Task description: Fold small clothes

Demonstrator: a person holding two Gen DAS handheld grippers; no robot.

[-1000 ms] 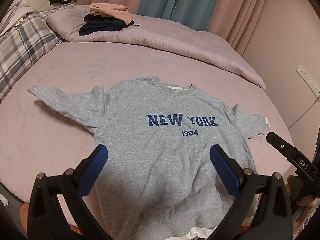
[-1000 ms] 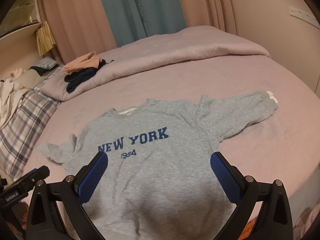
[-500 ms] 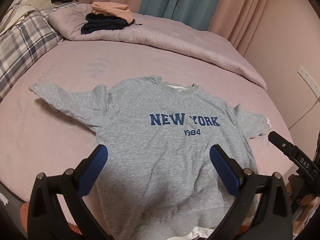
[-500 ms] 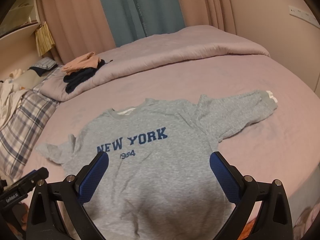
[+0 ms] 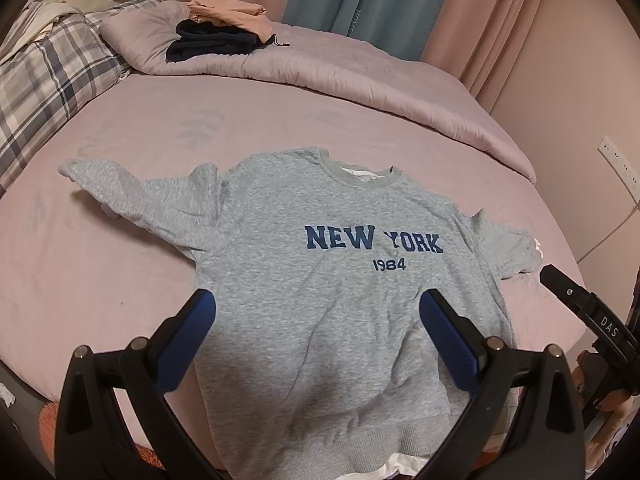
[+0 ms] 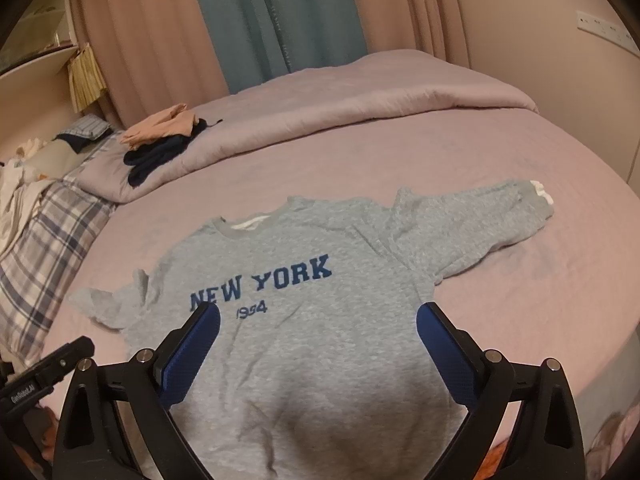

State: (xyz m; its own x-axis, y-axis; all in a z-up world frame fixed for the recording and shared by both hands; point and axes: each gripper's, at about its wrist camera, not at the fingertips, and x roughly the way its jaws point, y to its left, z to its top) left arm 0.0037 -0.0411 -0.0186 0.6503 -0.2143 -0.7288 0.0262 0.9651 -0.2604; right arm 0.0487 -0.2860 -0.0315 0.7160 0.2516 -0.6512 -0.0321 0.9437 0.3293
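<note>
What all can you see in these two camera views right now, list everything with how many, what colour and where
sweatshirt: one, grey with blue NEW YORK print, spread flat on the bed, sleeves out
bed: one, pink sheet
duvet: one, pink, folded along the far side
folded clothes: one stack, peach over navy, on the duvet
plaid bedding: one, blue-white, left side
curtains: pink with a teal panel, behind the bed
wall sockets: white, right wall
left gripper: black, blue pads, open above the hem
right gripper: same, open

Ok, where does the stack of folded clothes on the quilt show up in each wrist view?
Left wrist: folded clothes stack at upper left, on the quilt.
Right wrist: same stack at left of middle.
Shared landmark: grey NEW YORK sweatshirt, spread flat in front.
</note>
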